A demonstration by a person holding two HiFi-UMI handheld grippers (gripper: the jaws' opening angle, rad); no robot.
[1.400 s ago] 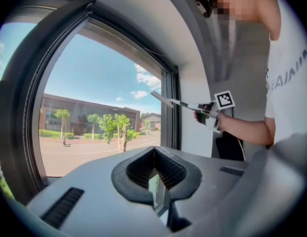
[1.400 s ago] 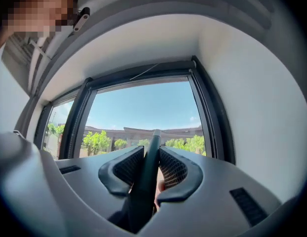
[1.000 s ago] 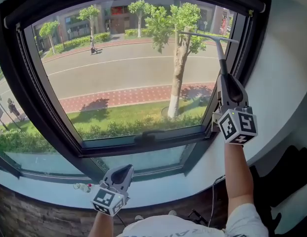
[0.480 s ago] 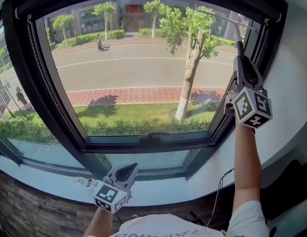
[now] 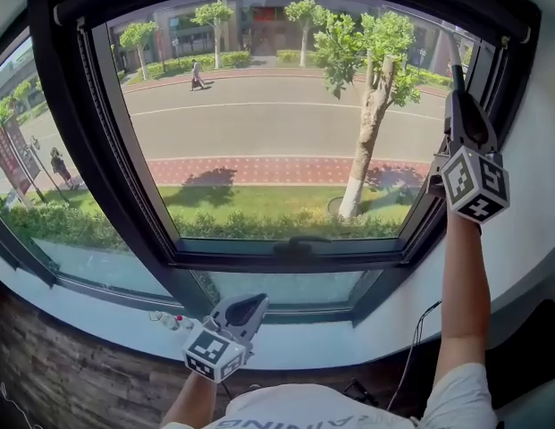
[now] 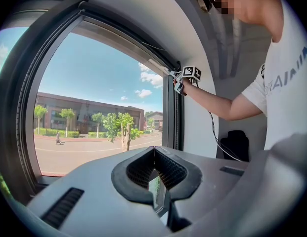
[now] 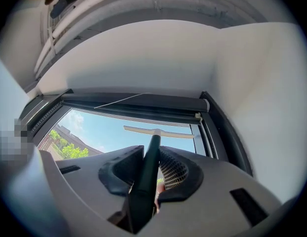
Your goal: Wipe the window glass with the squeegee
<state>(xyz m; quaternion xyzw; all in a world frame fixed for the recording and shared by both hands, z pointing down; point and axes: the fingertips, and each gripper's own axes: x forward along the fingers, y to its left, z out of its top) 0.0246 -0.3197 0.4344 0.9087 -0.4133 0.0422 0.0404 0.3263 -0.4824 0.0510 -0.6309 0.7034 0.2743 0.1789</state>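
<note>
Right gripper view: the right tongs (image 7: 150, 150) pinch the squeegee (image 7: 163, 132) by its handle, blade near the top right corner of the window glass (image 7: 104, 127). I would press the blade flat and pull down evenly. The left tongs (image 6: 154, 153), pressed together and empty, hang below the glass.

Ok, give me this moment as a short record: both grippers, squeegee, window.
right gripper: shut on squeegee handle, held high at the right side of the window glass
left gripper: shut, empty, low by the sill
squeegee blade: near top of the glass; contact unclear
</note>
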